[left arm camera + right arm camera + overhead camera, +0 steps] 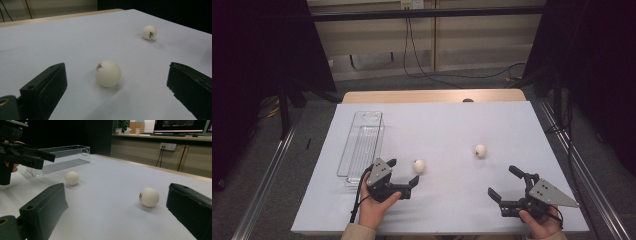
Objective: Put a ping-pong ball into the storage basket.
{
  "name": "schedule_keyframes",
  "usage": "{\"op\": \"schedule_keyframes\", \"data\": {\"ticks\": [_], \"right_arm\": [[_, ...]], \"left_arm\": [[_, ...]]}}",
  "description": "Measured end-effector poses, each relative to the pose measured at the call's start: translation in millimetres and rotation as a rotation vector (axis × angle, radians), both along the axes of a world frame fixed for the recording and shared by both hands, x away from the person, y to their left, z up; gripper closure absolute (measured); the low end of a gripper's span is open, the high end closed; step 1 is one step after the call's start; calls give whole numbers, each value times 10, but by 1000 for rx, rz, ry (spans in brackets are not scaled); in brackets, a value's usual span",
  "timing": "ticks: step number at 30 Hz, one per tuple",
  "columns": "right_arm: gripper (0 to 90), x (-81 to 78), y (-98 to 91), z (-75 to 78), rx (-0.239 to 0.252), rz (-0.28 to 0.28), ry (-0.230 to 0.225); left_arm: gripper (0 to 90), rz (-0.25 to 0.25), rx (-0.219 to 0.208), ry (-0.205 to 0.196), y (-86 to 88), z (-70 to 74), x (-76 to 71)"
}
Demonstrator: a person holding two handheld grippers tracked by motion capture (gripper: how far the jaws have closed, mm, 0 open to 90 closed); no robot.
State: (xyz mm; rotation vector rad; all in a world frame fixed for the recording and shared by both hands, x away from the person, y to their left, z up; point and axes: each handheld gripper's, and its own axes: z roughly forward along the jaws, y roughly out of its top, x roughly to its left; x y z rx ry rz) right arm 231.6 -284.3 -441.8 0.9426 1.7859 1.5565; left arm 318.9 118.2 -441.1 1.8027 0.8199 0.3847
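Two white ping-pong balls lie on the pale table. The nearer ball point(419, 165) point(108, 73) point(72, 178) rests just ahead of my left gripper point(403, 171) point(116, 87), whose jaws stand open with the ball a little beyond the gap between them. The second ball point(480, 150) point(149, 32) point(149, 197) lies farther right, ahead of my right gripper point(503, 182) point(117, 210), which is open and holds nothing. In the right gripper view the left gripper point(37, 156) shows at far left, beside the ball.
A clear plastic tray point(362, 145) point(62, 157) lies lengthwise on the left part of the table point(437, 125), just beyond the left hand. Cables hang over the floor behind the table. Dark curtains flank both sides.
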Motion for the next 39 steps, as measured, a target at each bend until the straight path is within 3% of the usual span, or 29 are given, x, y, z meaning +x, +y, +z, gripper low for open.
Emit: {"op": "schedule_keyframes", "data": {"ticks": [6, 39], "right_arm": [[20, -1, 1, 0, 0, 3, 0], [21, 5, -12, 1, 9, 1, 1]], "left_arm": [[29, 7, 5, 27, -51, 0, 15], [27, 0, 15, 69, -177, -29, 136]]}}
